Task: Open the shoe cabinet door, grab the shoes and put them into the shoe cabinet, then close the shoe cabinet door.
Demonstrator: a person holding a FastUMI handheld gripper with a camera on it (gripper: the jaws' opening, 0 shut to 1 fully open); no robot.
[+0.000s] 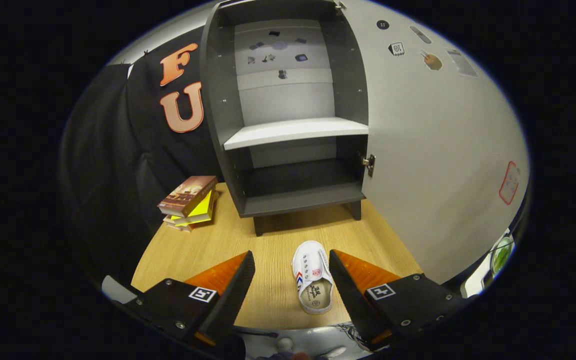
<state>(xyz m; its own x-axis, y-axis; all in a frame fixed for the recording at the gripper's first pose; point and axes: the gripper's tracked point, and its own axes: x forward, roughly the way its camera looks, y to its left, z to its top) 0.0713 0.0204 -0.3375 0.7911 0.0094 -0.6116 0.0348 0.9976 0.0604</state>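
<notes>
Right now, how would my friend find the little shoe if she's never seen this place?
Start at the tall dark grey shoe cabinet with its door swung open, standing on the light wooden table. In front of it, between the open gripper fingers, lies a small white canvas shoe. Unlike the stacked books nearby, it has laces and red-and-blue side stripes.

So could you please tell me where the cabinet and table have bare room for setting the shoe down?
Both cabinet levels are bare: the white shelf and the dark bottom board. The table is free between the books and the cabinet's legs. It is tightest around the shoe, between the open tool fingers, beside the open door.
</notes>
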